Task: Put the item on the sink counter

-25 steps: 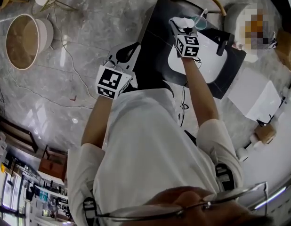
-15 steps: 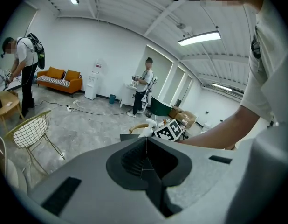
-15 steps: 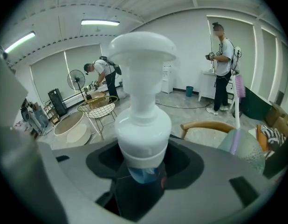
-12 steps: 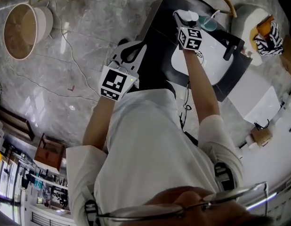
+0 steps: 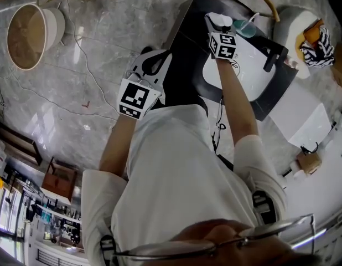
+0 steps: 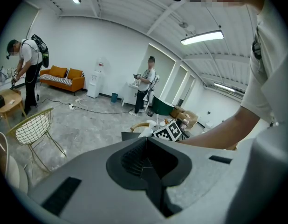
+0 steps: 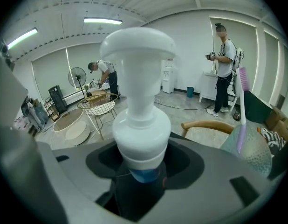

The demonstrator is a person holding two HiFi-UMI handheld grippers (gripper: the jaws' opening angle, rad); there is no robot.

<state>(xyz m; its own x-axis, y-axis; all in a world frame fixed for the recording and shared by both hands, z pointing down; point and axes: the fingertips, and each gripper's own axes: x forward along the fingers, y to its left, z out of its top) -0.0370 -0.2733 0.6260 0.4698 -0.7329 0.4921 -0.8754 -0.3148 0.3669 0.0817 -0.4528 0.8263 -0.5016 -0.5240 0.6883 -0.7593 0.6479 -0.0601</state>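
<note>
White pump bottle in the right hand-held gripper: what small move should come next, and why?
Probably open the jaws and let go. The right hand-held gripper clamps the white pump bottle at the black sink counter, beside the teal cup. Whether its base touches the counter I cannot tell, so ease down first if not.

**Item status: pump bottle at the table**

We see a white pump bottle with a broad, mushroom-shaped head and a blue band at its base. It is clamped between the jaws of the right tool. It is at the far edge of the black table, beside the white sink basin.
</note>
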